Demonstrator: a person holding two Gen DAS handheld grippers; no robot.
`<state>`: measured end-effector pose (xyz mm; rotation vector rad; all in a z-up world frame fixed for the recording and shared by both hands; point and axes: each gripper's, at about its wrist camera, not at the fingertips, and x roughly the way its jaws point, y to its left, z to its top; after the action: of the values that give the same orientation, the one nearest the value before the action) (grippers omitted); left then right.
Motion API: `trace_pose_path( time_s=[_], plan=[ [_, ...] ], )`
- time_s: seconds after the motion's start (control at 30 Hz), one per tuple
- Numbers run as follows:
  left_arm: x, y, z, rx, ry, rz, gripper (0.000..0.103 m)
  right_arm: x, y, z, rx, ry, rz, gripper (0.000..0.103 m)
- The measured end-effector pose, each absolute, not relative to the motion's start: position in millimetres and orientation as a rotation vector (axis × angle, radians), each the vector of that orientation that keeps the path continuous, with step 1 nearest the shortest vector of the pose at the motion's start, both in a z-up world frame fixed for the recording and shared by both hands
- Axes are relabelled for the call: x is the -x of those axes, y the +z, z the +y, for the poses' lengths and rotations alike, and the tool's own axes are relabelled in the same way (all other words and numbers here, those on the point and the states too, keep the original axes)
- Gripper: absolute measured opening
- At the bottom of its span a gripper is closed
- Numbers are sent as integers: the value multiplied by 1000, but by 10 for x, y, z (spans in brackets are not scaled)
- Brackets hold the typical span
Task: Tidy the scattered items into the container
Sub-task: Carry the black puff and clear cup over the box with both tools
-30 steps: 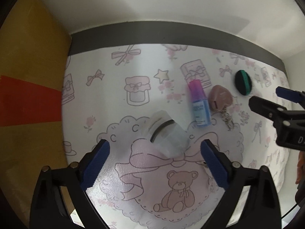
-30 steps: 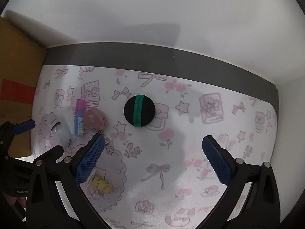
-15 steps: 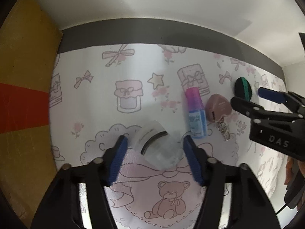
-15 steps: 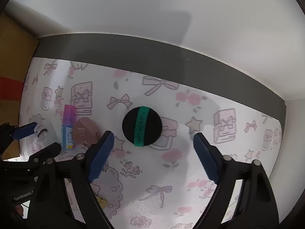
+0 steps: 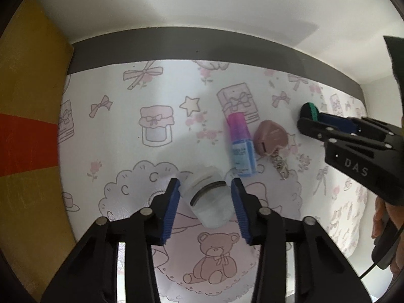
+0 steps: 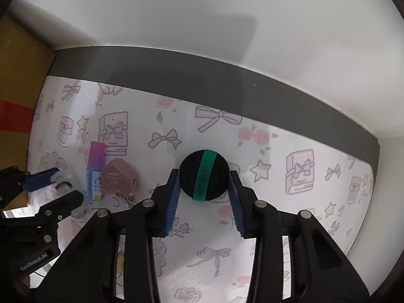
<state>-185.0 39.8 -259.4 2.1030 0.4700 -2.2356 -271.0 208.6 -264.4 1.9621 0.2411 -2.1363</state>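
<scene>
While lying sideways, clear jar (image 5: 207,199) fills left jaws.

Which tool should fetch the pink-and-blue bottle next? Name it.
Judging by position, the left tool: the bottle lies just past its right finger, though it now grips the clear jar.

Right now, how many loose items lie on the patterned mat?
4 clearly: a translucent jar between the left gripper fingers, a pink-blue bottle, a pink heart keychain beside it, and a black round puff between the right gripper fingers. Others may be hidden.
</scene>
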Motion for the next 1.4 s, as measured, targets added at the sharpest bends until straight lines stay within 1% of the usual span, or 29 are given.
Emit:
trace_pose_path(
  time_s=[0.03, 0.07, 0.17, 0.2, 0.27, 0.33, 0.5, 0.57, 0.63, 0.67, 0.7, 0.73, 0.77, 0.8, 0.93, 1.13, 1.17, 1.23, 1.27, 1.4],
  plan=[
    [1836, -2563, 405, -2097, -2248, 466, 35, 2698, -2631, 2101, -1966, -2130, 218, 38],
    [1818, -2526, 411, -2091, -2260, 461, 28, 2679, -2606, 2114, -1966, -2132, 206, 37],
    [1761, -2459, 413, -2085, -2275, 476, 25, 2633, -2522, 2145, -1966, -2142, 181, 37],
    [1732, -2429, 417, -2084, -2283, 479, 22, 2616, -2482, 2153, -1963, -2146, 175, 37],
    [1718, -2401, 364, -2082, -2292, 484, 19, 2582, -2393, 2166, -1953, -2158, 170, 37],
    [1765, -2426, 220, -2085, -2298, 499, 19, 2541, -2291, 2184, -1941, -2178, 159, 37],
    [1705, -2536, 131, -2103, -2219, 596, 20, 2449, -2156, 2232, -1935, -2199, 107, 37],
    [1707, -2615, 229, -2127, -2164, 608, 20, 2364, -2156, 2283, -1941, -2200, 92, 37],
    [1765, -2637, 319, -2132, -2174, 602, 23, 2262, -2161, 2234, -1946, -2197, 81, 37],
    [1771, -2632, 337, -2128, -2188, 587, 28, 2259, -2178, 2247, -1951, -2192, 75, 37],
    [1781, -2624, 357, -2122, -2202, 571, 35, 2334, -2188, 2388, -1955, -2188, 71, 37],
    [1778, -2610, 365, -2118, -2209, 561, 40, 2326, -2208, 2401, -1962, -2181, 64, 37],
    [1791, -2616, 381, -2117, -2209, 560, 50, 2323, -2227, 2414, -1969, -2175, 58, 37],
    [1806, -2631, 392, -2117, -2208, 565, 56, 2347, -2279, 2398, -1972, -2174, 55, 37],
    [1848, -2734, 438, -2140, -2157, 561, 57, 2393, -2317, 2456, -1982, -2170, 43, 37],
    [1858, -2746, 512, -2147, -2145, 475, 57, 2466, -2391, 2443, -1987, -2156, 43, 37],
    [1856, -2746, 515, -2151, -2138, 473, 56, 2460, -2384, 2452, -1986, -2153, 47, 37],
    [1845, -2734, 507, -2148, -2129, 475, 47, 2461, -2385, 2453, -1987, -2145, 42, 38],
    [1839, -2728, 501, -2149, -2128, 482, 38, 2459, -2382, 2455, -1987, -2142, 39, 37],
    [1806, -2665, 485, -2153, -2133, 502, 36, 2426, -2332, 2469, -1981, -2143, 30, 37]
  ],
)
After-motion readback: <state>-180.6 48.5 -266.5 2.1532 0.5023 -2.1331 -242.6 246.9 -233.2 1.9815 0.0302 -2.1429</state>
